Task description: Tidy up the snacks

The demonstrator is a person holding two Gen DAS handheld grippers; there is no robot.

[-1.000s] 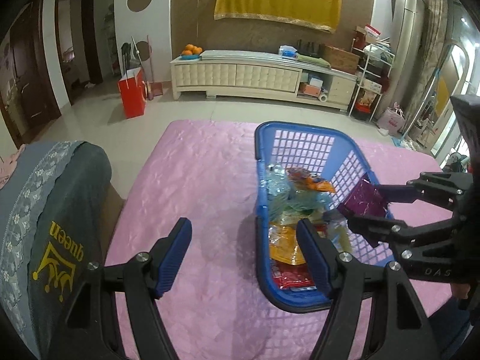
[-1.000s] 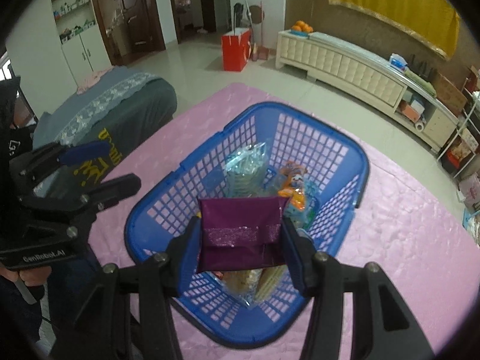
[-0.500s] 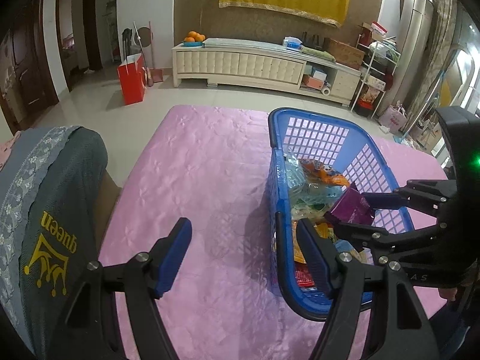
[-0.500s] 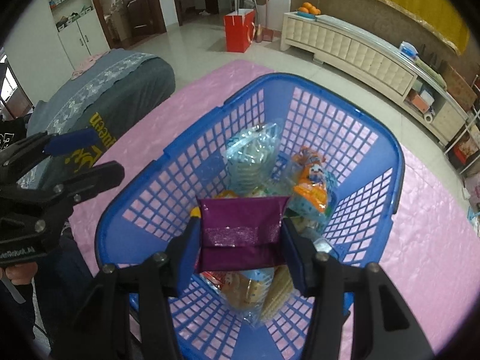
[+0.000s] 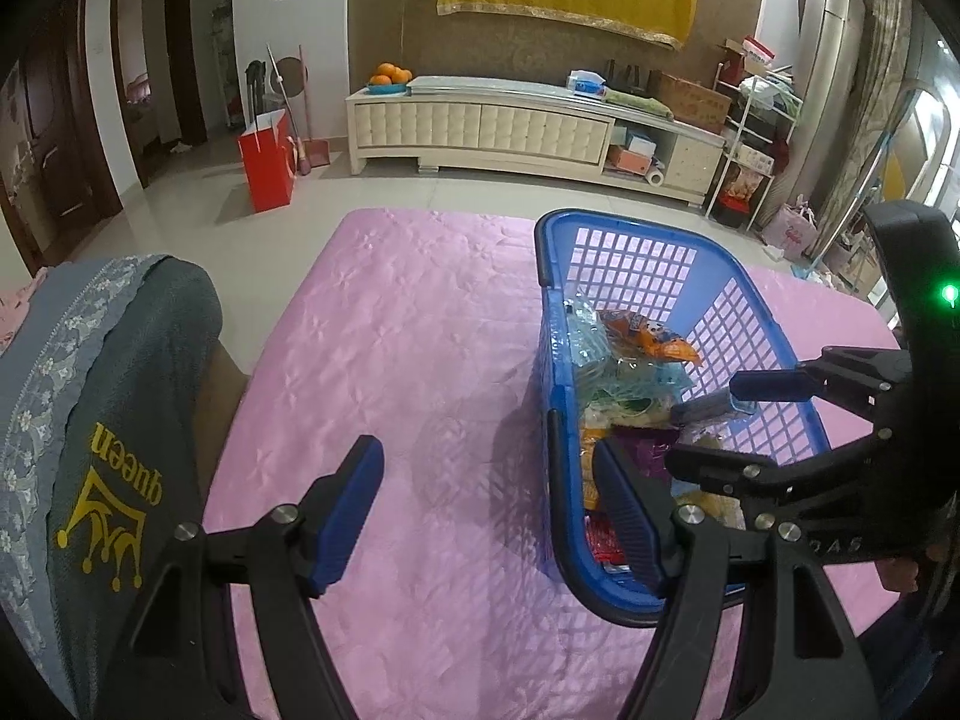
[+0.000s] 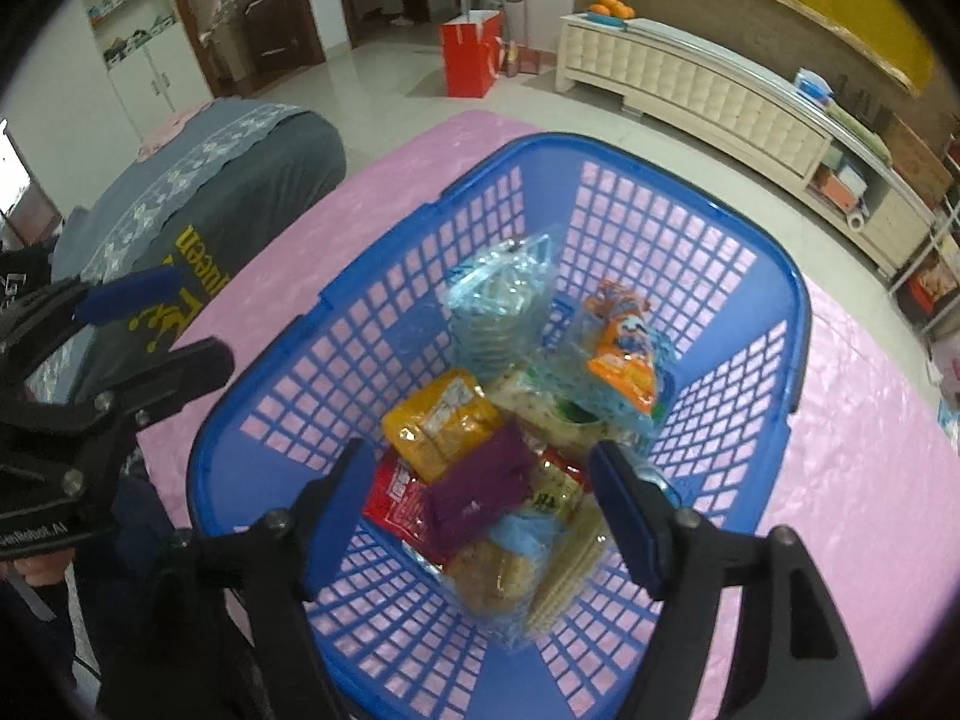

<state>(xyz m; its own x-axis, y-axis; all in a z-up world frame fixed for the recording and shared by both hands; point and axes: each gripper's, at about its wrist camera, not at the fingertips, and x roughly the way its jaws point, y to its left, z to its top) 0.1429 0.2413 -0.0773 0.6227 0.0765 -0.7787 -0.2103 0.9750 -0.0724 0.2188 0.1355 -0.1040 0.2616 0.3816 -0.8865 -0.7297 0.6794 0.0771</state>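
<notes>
R gripper (image 6: 480, 504) jaws were opening w/ nothing pinched, purple packet (image 6: 480, 489) lying loose in blue basket (image 6: 798, 324); best lift straight up, L gripper (image 5: 486, 510) spread, empty.

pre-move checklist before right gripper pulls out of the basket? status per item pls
1. Purple packet free of the right gripper: ok, jaws opening, pads clear of it.
2. Packet inside the blue basket: ok, lying on other snacks.
3. Left gripper empty: ok, open over the pink cloth.
4. Basket flat on the cloth: ok.
5. More snacks left outside the basket: cannot tell, none in view.
</notes>
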